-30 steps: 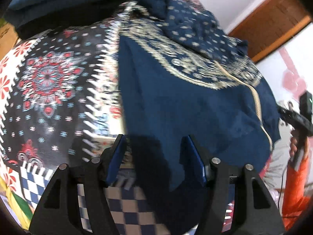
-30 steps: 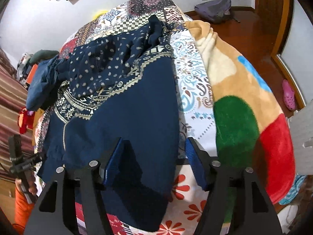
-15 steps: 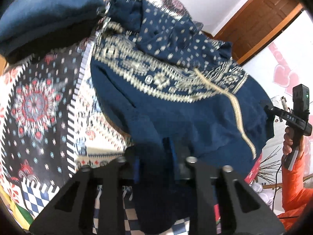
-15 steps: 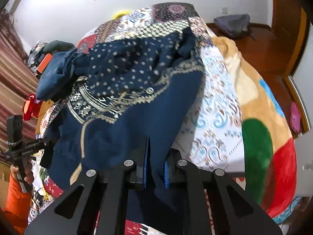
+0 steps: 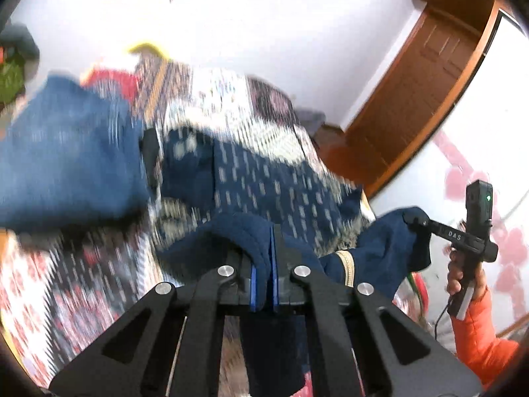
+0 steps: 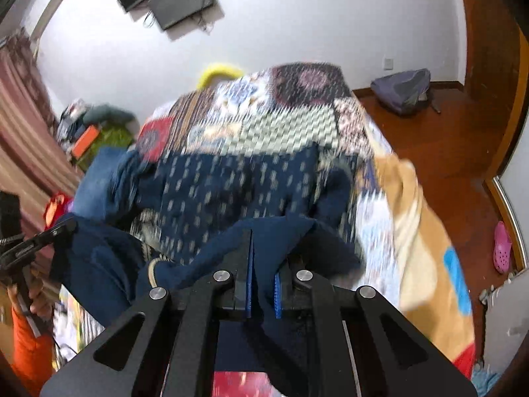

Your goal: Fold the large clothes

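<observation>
A navy garment [image 5: 264, 182] with pale dots and a cream patterned band lies across the bed, blurred by motion. My left gripper [image 5: 271, 241] has its jaws closing the last bit, the pads pressing on a raised fold of the hem. In the right wrist view the same garment [image 6: 231, 192] spreads ahead, and my right gripper [image 6: 263, 248] is likewise closing, pinched on another fold of the hem. The hem hangs lifted between the two. Each wrist view shows the other gripper off to the side with cloth in it: the right gripper [image 5: 420, 223] and the left gripper [image 6: 62, 228].
A patchwork quilt [image 6: 281, 125] covers the bed, with a folded blue garment [image 5: 66, 165] at the left and a bright fleece blanket [image 6: 423, 248] at the right. A grey backpack [image 6: 403, 89] and a pink slipper [image 6: 501, 248] lie on the wooden floor. A brown door [image 5: 429, 82] stands beyond.
Both grippers went from open around the hem to shut on it, then rose and tipped up, lifting the hem off the bed. The far wall has come into both views.
</observation>
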### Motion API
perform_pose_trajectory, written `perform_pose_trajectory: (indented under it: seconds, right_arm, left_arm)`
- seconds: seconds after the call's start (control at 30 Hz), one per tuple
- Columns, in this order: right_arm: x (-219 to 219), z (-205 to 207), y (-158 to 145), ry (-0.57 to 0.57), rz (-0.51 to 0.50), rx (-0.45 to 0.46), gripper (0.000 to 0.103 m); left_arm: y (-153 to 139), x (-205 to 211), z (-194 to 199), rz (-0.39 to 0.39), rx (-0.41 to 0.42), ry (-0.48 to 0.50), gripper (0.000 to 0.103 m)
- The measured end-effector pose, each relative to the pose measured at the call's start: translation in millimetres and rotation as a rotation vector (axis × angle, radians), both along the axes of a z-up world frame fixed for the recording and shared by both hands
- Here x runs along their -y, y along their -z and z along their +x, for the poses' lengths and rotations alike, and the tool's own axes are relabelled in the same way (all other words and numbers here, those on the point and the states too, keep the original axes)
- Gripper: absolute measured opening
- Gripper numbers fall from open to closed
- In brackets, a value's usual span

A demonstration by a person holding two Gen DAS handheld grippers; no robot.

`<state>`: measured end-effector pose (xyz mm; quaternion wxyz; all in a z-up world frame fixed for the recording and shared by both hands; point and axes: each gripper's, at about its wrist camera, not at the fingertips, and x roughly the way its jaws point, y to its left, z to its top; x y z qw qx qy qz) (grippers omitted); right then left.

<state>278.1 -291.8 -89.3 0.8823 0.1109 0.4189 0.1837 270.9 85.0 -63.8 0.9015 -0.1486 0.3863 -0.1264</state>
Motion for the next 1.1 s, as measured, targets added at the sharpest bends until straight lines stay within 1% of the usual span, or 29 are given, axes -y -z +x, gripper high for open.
perform_pose_trajectory:
  seconds: [0.07, 0.13, 0.17, 0.23, 0.3, 0.33, 0.37, 0.4, 0.47, 0.53, 0.6, 0.63, 0.67, 0.7, 0.77, 0.8, 0.83, 0.87, 0.9, 0.93, 0.97, 1.1]
  right_arm:
    - [3, 28, -5, 0.038, -0.002, 0.016, 0.008]
    - [5, 48, -4, 0.070, -0.001, 0.019, 0.008]
    - [6, 62, -2, 0.088, -0.003, 0.018, 0.008]
    - [5, 86, 8, 0.120, -0.028, 0.013, 0.008]
    - [5, 105, 24, 0.140, -0.044, -0.010, 0.008]
    - [4, 114, 34, 0.145, -0.049, -0.032, 0.008]
    - [5, 121, 41, 0.148, -0.053, -0.050, 0.008]
    - [4, 131, 56, 0.149, -0.063, -0.080, 0.008]
    - [3, 142, 74, 0.146, -0.087, -0.111, 0.008]
    - [4, 149, 87, 0.140, -0.097, -0.135, 0.009]
    - [3, 153, 90, 0.129, -0.114, -0.147, 0.012]
    - [-2, 153, 91, 0.111, -0.145, -0.145, 0.013]
    - [-5, 152, 89, 0.095, -0.174, -0.141, 0.015]
    - [-8, 152, 87, 0.083, -0.194, -0.141, 0.020]
    - [-14, 152, 82, 0.055, -0.231, -0.151, 0.027]
    - [-15, 149, 78, 0.052, -0.243, -0.145, 0.027]
    - [-15, 141, 70, 0.067, -0.262, -0.115, 0.027]
    - [-16, 134, 65, 0.077, -0.279, -0.088, 0.029]
    - [-17, 130, 63, 0.076, -0.289, -0.071, 0.033]
    - [-18, 122, 57, 0.064, -0.296, -0.055, 0.037]
    - [-19, 110, 49, 0.047, -0.300, -0.041, 0.043]
    - [-26, 80, 31, -0.006, -0.307, 0.004, 0.046]
  left_arm:
    - [-10, -5, 21, 0.024, 0.029, -0.040, 0.005]
    - [-13, -14, 47, 0.047, 0.033, -0.097, 0.005]
    - [-9, -21, 65, 0.066, 0.021, -0.138, 0.005]
    - [0, -29, 88, 0.087, 0.005, -0.192, 0.005]
    - [19, -35, 119, 0.130, -0.029, -0.231, 0.005]
    - [28, -36, 130, 0.137, -0.044, -0.237, 0.005]
    - [43, -36, 146, 0.149, -0.072, -0.234, 0.005]
    - [53, -36, 156, 0.158, -0.092, -0.237, 0.005]
    - [76, -35, 174, 0.193, -0.133, -0.234, 0.005]
    - [94, -33, 186, 0.228, -0.162, -0.225, 0.005]
    - [108, -32, 191, 0.237, -0.194, -0.201, 0.007]
    - [114, -33, 193, 0.243, -0.199, -0.195, 0.010]
    - [114, -32, 191, 0.245, -0.199, -0.192, 0.010]
    - [115, -31, 191, 0.255, -0.201, -0.186, 0.012]
    - [112, -27, 190, 0.272, -0.204, -0.170, 0.017]
    - [108, -24, 187, 0.280, -0.209, -0.155, 0.025]
    - [105, -21, 185, 0.281, -0.215, -0.142, 0.038]
    - [99, -18, 180, 0.272, -0.214, -0.128, 0.043]
    - [94, -16, 176, 0.267, -0.205, -0.123, 0.049]
    - [89, -14, 171, 0.266, -0.193, -0.116, 0.050]
    - [79, -11, 162, 0.276, -0.178, -0.100, 0.050]
    - [50, -4, 136, 0.290, -0.113, -0.079, 0.060]
